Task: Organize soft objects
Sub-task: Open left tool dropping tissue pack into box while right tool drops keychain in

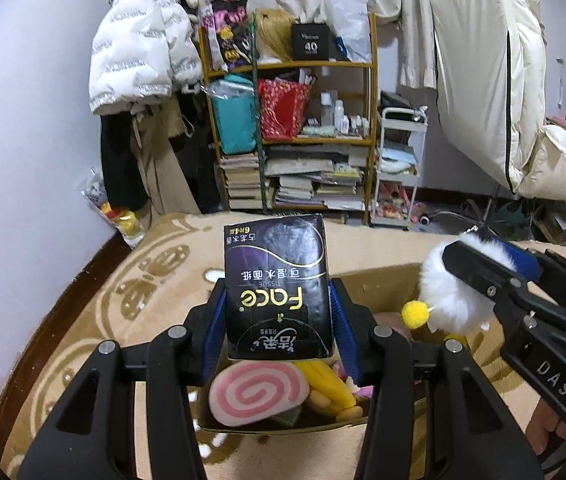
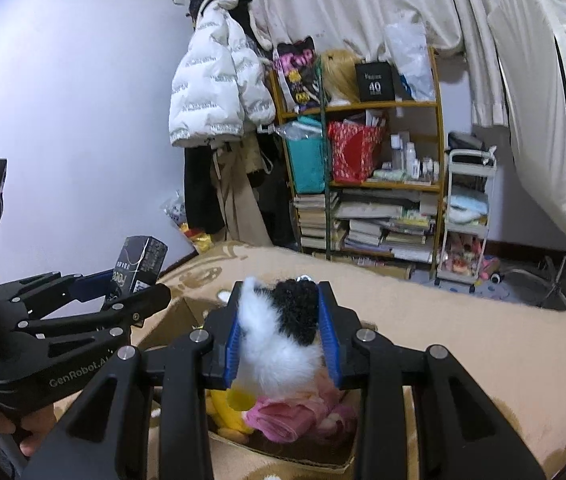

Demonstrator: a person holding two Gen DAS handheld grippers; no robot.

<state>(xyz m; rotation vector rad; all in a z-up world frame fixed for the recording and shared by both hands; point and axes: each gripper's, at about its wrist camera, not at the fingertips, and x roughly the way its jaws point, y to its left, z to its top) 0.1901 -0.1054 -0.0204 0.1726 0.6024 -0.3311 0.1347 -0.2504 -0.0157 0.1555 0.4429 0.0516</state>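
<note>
Left wrist: left gripper (image 1: 278,316) pinched the tissue pack (image 1: 279,288) upright between its pads, above the cardboard box (image 1: 283,426). Risk: the tall pack could tip onto the swirl plush (image 1: 257,392) if released.

Right wrist: right gripper (image 2: 283,336) clamped the fluffy toy (image 2: 279,340), which bulged past the pads over the box and could snag on release.

Your items: dark tissue pack (image 1: 279,288), upright, print upside down, above the cardboard box (image 1: 283,428). Fluffy white-and-black plush toy (image 2: 279,332) with yellow pompom, above the same box, which holds pink-swirl plush (image 1: 257,392) and yellow plush (image 1: 331,388).
</note>
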